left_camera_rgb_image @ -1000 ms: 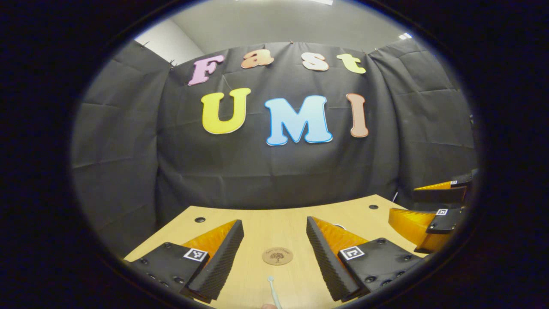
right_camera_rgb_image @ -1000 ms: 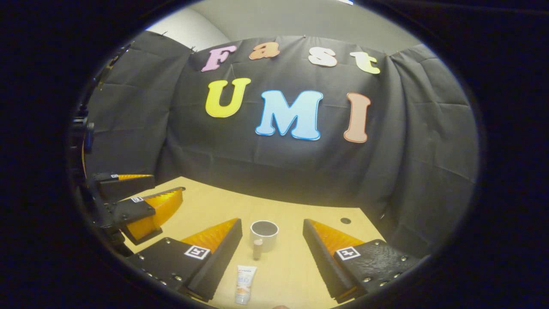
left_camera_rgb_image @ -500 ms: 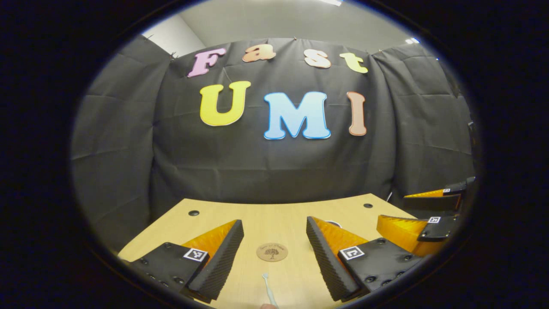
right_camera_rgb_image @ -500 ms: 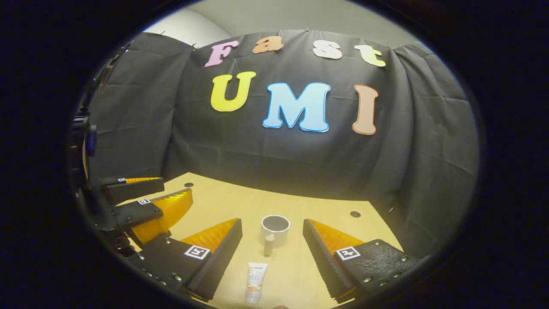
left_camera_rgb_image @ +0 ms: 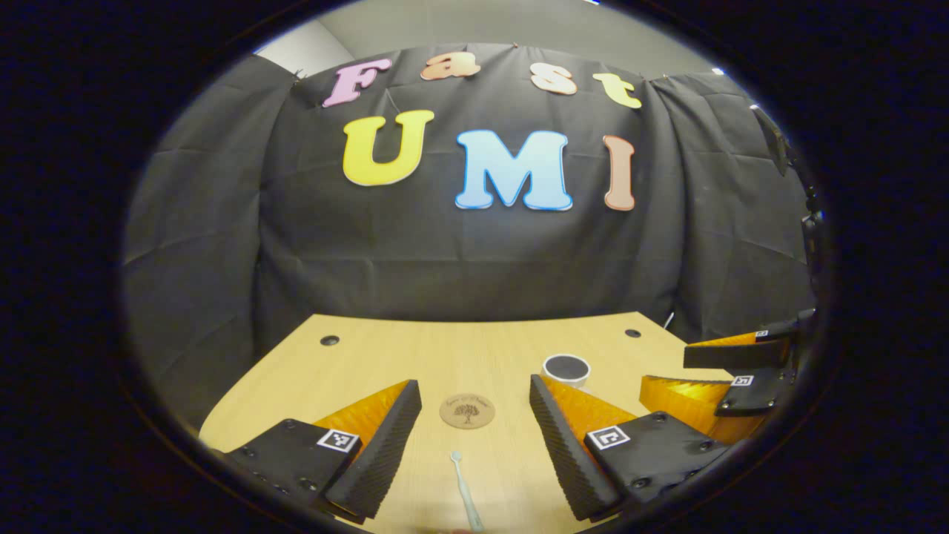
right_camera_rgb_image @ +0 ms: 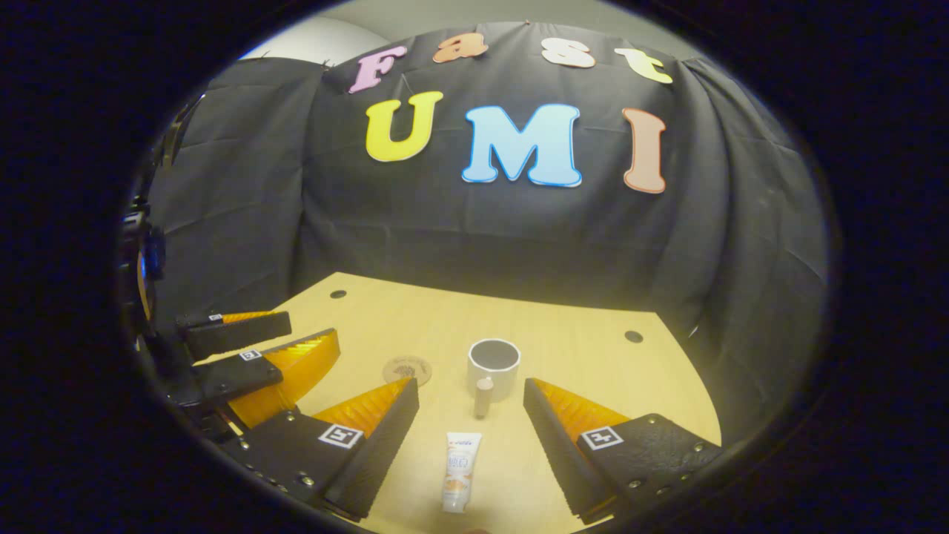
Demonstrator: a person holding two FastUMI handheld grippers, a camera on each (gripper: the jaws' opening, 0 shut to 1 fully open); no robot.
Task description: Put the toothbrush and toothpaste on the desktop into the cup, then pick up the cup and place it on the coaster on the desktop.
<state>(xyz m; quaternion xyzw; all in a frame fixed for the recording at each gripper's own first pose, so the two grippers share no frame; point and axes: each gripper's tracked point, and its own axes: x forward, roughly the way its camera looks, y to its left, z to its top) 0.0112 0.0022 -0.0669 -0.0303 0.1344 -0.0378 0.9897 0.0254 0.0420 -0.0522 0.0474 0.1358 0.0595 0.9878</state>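
Observation:
In the left gripper view a pale toothbrush (left_camera_rgb_image: 465, 495) lies on the wooden desk between the fingers of my open left gripper (left_camera_rgb_image: 474, 419). Just beyond it sits the round cork coaster (left_camera_rgb_image: 467, 410). The white cup (left_camera_rgb_image: 566, 368) stands farther right, partly behind my right finger. In the right gripper view a white toothpaste tube (right_camera_rgb_image: 460, 471) lies flat between the fingers of my open right gripper (right_camera_rgb_image: 471, 415). The cup (right_camera_rgb_image: 494, 367), with its handle toward me, stands upright beyond the tube. The coaster (right_camera_rgb_image: 407, 368) lies left of the cup. Nothing is held.
The light wooden desk (left_camera_rgb_image: 400, 360) has small dark holes near its far corners (left_camera_rgb_image: 329, 340). Black cloth walls close the back and sides. The right gripper (left_camera_rgb_image: 730, 371) shows at the right edge of the left gripper view; the left gripper (right_camera_rgb_image: 245, 356) shows at the left of the right gripper view.
Both cameras have tilted downward and risen, showing more of the desk. The cup has come into the left gripper view and the coaster into the right gripper view. Both grippers stay open.

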